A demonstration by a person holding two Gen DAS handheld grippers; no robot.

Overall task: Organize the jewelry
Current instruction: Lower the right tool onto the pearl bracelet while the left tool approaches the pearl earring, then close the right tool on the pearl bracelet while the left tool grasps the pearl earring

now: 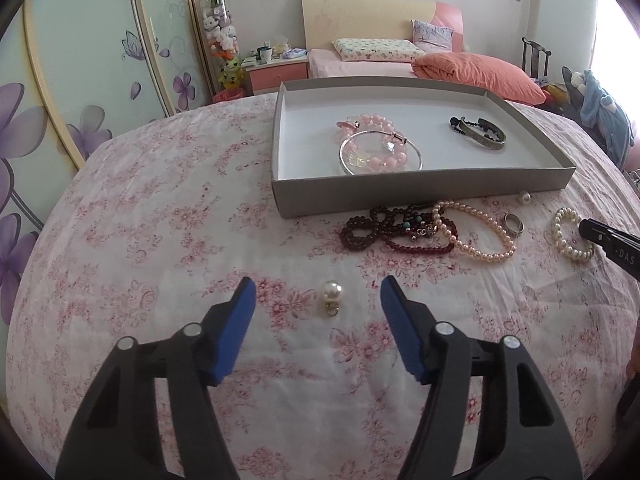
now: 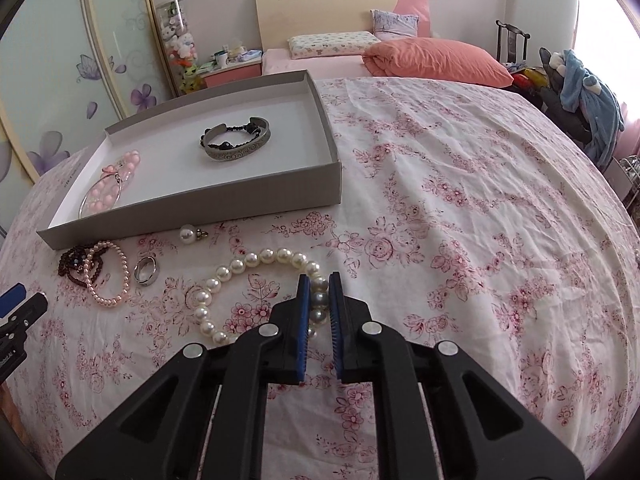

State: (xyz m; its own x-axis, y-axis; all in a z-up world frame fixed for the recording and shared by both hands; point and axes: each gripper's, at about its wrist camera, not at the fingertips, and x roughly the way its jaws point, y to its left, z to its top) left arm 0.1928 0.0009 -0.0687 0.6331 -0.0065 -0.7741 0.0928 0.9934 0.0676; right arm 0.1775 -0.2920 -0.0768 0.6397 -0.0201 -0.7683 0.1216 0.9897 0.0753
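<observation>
My right tongs (image 2: 320, 308) grip the pearl bracelet (image 2: 256, 260), left tongs (image 1: 318, 300) gape around the pearl earring (image 1: 331, 295); next, close and carry both to the box (image 1: 420, 190).

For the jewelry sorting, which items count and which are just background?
Job: grey box; pearl earring; white pearl bracelet in the shut right claw; dark bead strand; ring.
Background: orange duvet; plush toys.
</observation>
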